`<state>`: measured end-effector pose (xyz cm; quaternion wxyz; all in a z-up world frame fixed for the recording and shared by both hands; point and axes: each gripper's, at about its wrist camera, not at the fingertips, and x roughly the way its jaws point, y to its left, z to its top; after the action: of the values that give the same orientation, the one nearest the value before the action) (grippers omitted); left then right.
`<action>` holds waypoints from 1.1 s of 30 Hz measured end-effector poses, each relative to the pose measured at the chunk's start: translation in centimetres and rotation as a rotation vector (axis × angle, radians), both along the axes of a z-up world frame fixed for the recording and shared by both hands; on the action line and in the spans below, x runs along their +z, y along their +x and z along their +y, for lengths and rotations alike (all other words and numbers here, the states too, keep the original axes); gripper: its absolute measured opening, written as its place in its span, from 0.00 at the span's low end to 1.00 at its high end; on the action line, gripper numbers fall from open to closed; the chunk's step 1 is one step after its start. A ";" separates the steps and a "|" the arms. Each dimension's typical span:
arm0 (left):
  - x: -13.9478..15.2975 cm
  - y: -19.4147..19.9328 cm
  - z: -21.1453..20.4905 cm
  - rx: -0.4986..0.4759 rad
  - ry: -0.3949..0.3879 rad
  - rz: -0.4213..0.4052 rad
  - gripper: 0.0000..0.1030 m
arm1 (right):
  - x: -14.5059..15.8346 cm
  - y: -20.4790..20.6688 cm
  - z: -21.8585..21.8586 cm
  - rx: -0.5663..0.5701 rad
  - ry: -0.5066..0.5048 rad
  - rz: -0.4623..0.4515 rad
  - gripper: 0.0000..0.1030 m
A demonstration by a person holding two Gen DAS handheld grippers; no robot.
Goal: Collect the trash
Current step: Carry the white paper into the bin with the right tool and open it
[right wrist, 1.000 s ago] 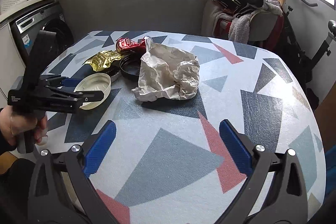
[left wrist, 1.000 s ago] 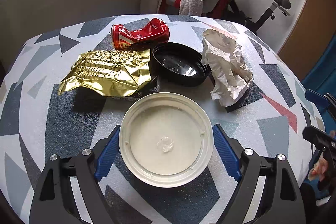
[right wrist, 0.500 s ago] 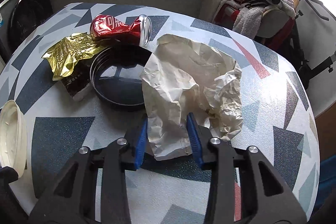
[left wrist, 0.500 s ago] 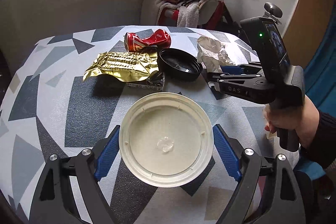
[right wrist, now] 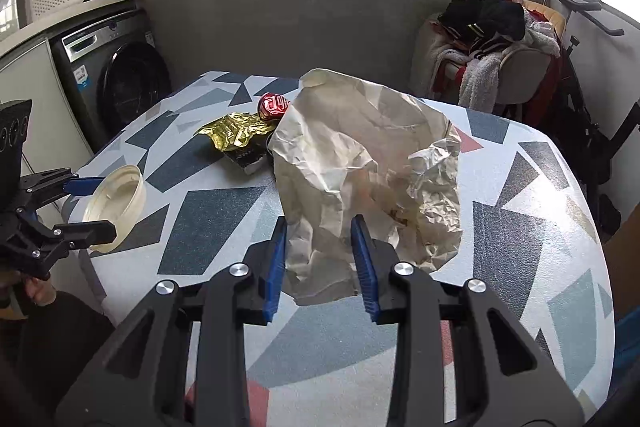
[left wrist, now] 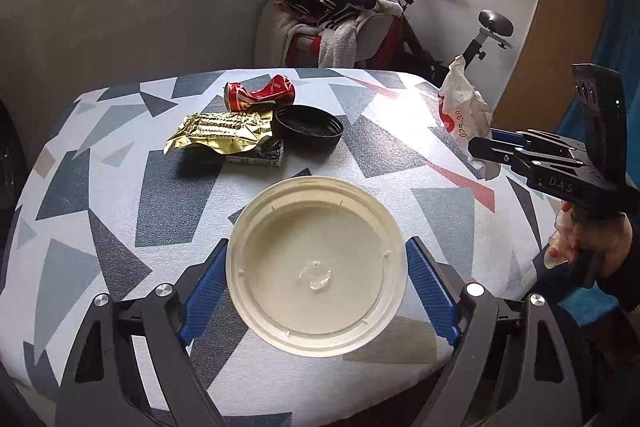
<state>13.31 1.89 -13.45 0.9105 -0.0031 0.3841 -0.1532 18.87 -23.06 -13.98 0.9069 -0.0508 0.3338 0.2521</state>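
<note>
My left claw (left wrist: 316,283) grips the cream lid (left wrist: 316,267) wide across its rim, above the counter (left wrist: 120,187). My right claw (right wrist: 322,259) is closing on the crumpled paper wrapper (right wrist: 360,155), lifted clear. The crushed red can (left wrist: 259,95), gold foil wrapper (left wrist: 218,137) and black lid (left wrist: 308,131) lie together farther back.
</note>
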 end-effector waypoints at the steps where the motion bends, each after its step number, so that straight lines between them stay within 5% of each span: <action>1: 0.2 -0.7 -0.1 -0.004 0.002 -0.002 0.81 | 0.2 -1.2 -0.2 0.013 0.001 -0.007 0.33; 17: 2.3 -10.8 -1.4 -0.031 -0.003 -0.027 0.82 | -1.0 -14.6 0.8 0.214 -0.074 0.002 0.33; 33: 2.3 -13.5 0.0 -0.009 -0.014 -0.036 0.82 | -6.1 -22.3 6.4 0.598 -0.215 0.195 0.34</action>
<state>-0.17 1.89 -11.13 0.9165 -0.0051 0.3667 -0.1601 -3.44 -16.66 -20.04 0.7459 -0.2174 0.4140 0.4743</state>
